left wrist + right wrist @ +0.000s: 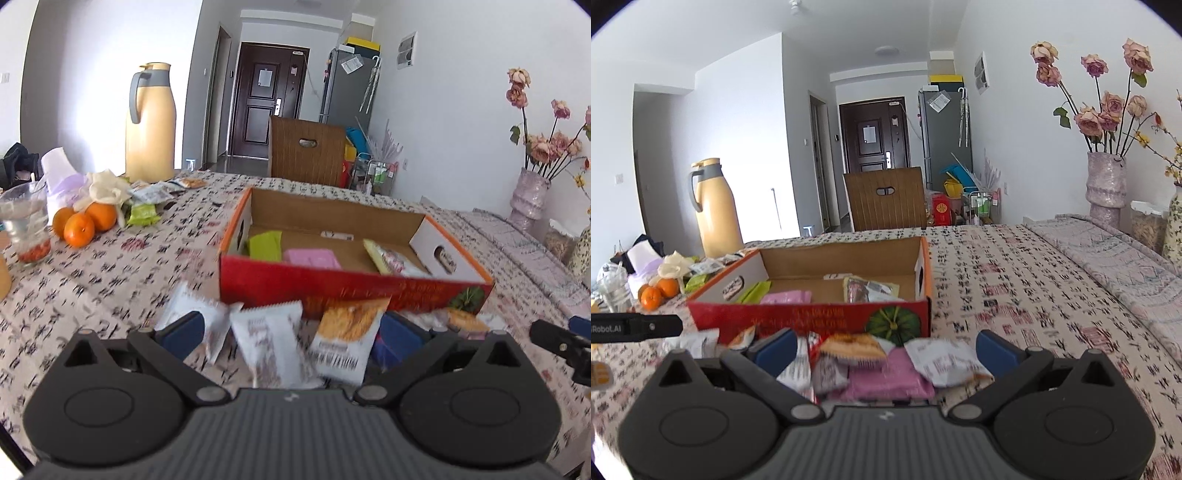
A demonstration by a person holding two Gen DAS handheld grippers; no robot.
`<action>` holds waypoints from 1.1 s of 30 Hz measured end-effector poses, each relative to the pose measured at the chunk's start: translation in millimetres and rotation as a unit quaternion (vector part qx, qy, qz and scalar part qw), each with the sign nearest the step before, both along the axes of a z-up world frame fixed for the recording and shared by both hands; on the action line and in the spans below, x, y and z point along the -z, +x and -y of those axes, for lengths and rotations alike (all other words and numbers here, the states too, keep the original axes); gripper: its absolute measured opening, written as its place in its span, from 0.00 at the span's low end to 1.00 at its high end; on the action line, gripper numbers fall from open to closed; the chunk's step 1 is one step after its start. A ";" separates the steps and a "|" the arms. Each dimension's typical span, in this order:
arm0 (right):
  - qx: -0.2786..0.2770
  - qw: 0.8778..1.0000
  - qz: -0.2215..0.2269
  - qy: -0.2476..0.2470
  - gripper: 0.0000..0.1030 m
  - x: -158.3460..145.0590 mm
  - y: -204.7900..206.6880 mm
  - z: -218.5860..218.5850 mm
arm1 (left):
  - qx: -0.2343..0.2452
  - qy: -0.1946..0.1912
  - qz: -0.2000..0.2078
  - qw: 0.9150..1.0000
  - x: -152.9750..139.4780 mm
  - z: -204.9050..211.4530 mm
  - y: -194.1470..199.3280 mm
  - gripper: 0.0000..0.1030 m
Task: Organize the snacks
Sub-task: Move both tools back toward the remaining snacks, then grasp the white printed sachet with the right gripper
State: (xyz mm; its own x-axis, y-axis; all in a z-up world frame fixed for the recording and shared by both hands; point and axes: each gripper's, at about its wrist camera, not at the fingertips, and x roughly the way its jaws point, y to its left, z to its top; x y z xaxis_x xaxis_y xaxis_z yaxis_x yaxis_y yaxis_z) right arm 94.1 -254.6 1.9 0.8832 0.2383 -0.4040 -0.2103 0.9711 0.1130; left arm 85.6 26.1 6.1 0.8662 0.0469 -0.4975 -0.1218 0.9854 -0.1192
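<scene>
Patterned tablecloth (1015, 280) carries cardboard box (812, 317), loose snack packets (886, 373) heaped before it

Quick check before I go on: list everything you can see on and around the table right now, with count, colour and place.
box: 1, red cardboard, open, mid-table
packets in box: 3 seen, green, pink, cream
loose packets: pile, white, orange, pink, in front of box
far packets: several, white and green, by the flask
oranges: 3, far left
flask: 1, yellow, grey handle, far left
glass: 1, clear, left edge
chair: 1, brown, beyond table
vase: 1, pink, dried roses, right
fridge: 1, grey, background
left tool: open, over loose packets
right tool: open, over loose packets
</scene>
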 end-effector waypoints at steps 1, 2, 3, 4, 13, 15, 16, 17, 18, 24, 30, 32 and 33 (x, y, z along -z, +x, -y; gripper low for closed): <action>-0.001 1.000 -0.003 -0.002 1.00 2.8 -2.8 0.8 | 0.002 0.001 -0.002 1.000 3.8 0.1 -3.5 1.00; -0.001 1.000 -0.006 -0.002 1.00 5.6 -5.9 1.9 | 0.003 0.001 -0.004 1.000 6.6 0.1 -5.5 1.00; -0.002 1.000 -0.010 -0.002 1.00 8.3 -8.4 3.0 | 0.005 0.001 -0.006 1.000 9.1 0.4 -7.6 1.00; -0.002 1.000 -0.015 -0.002 1.00 11.5 -11.0 3.8 | 0.007 0.001 -0.008 1.000 11.9 0.1 -10.0 1.00; -0.005 0.998 -0.066 -0.017 1.00 42.4 -14.1 2.0 | 0.011 -0.001 -0.033 0.999 33.3 -1.0 -24.6 1.00; -0.008 0.997 -0.070 -0.022 1.00 45.3 -11.1 -1.2 | 0.009 -0.002 -0.034 0.999 33.8 -1.8 -24.4 1.00; -0.009 0.997 -0.071 -0.025 1.00 47.0 -9.9 -3.4 | 0.009 -0.003 -0.034 0.999 33.5 -1.9 -24.4 1.00; -0.012 0.997 -0.072 -0.030 1.00 48.2 -7.6 -5.9 | 0.010 -0.003 -0.034 0.999 33.5 -2.1 -24.4 1.00; -0.015 0.997 -0.073 -0.036 1.00 49.5 -4.3 -8.9 | 0.011 -0.003 -0.035 0.999 33.7 -2.0 -24.3 1.00; -0.038 0.991 -0.083 -0.093 0.97 62.4 19.0 -31.2 | 0.020 -0.004 -0.042 0.999 35.2 1.2 -24.6 1.00; -0.073 0.988 -0.082 -0.112 0.87 62.1 35.2 -43.9 | 0.016 -0.015 -0.044 0.999 36.2 -1.7 -24.4 1.00; -0.090 0.986 -0.080 -0.116 0.82 61.0 37.7 -47.2 | 0.016 -0.018 -0.046 0.999 36.7 -2.0 -23.7 1.00; -0.099 0.985 -0.079 -0.115 0.80 60.7 38.6 -48.0 | 0.016 -0.018 -0.047 0.999 36.8 -2.7 -23.8 1.00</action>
State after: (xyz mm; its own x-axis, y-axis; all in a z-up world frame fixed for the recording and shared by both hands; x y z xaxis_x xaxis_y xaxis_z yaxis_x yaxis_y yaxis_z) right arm 132.7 -206.6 -58.8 0.7509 0.2860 -0.5952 -0.3952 0.9168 -0.0581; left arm 61.7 28.7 -30.7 0.8166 0.0003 -0.5772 -0.1026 0.9841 -0.1447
